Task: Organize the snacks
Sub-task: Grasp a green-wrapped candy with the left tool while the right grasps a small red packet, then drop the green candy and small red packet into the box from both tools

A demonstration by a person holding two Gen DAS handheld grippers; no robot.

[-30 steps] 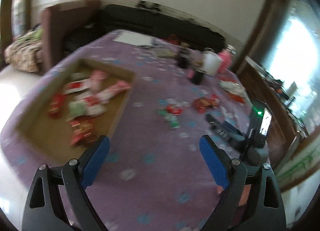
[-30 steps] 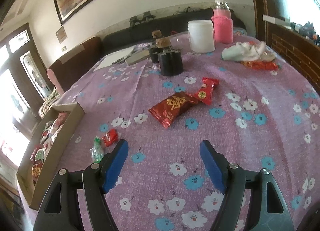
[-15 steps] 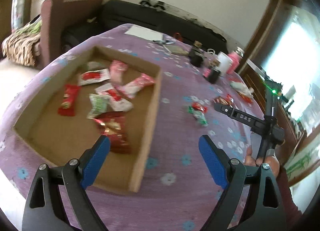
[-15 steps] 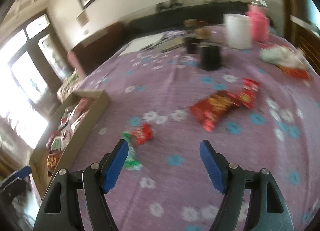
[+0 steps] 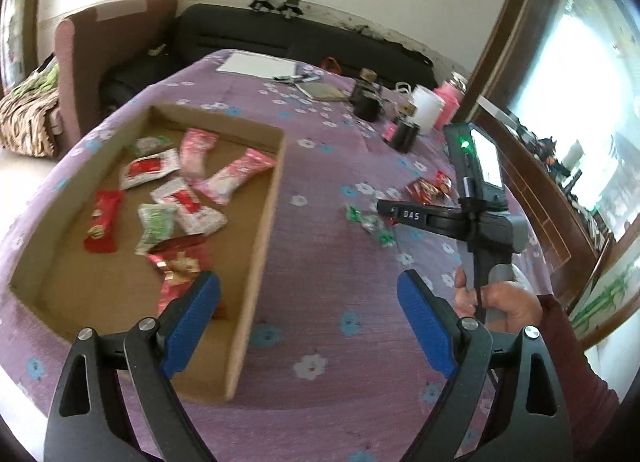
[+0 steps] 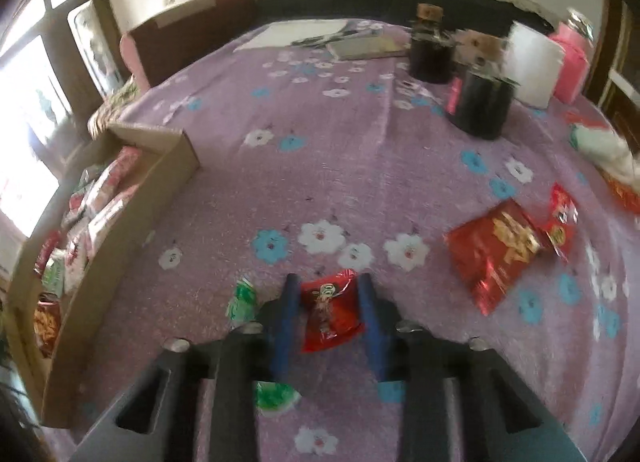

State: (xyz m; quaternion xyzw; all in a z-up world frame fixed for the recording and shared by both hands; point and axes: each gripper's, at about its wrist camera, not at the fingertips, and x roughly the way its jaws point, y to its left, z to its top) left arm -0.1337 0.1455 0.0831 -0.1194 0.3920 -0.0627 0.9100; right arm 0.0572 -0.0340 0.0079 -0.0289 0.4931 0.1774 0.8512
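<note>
A cardboard tray (image 5: pixel 262 246) (image 6: pixel 120 230) on the purple flowered tablecloth holds several snack packets. My left gripper (image 5: pixel 308 302) is open and empty, hovering over the tray's right front wall. My right gripper (image 6: pixel 329 294) has its jaws narrowed around a small red snack packet (image 6: pixel 330 312) that lies on the cloth; whether the pads press it I cannot tell. A green packet (image 6: pixel 242 300) lies just left of it, another green piece (image 6: pixel 276 398) under the gripper. A large red packet (image 6: pixel 496 250) and a smaller red one (image 6: pixel 562 222) lie to the right.
Two black jars (image 6: pixel 482 102), a white container (image 6: pixel 534 64) and a pink bottle (image 6: pixel 572 58) stand at the table's far right. Papers (image 5: pixel 256 62) lie at the far end. A white cloth (image 6: pixel 600 146) lies by the right edge. A sofa stands behind.
My right gripper dropped down to the small red packet and its jaws narrowed around it. My left gripper drew back a little over the tray's edge and stayed open.
</note>
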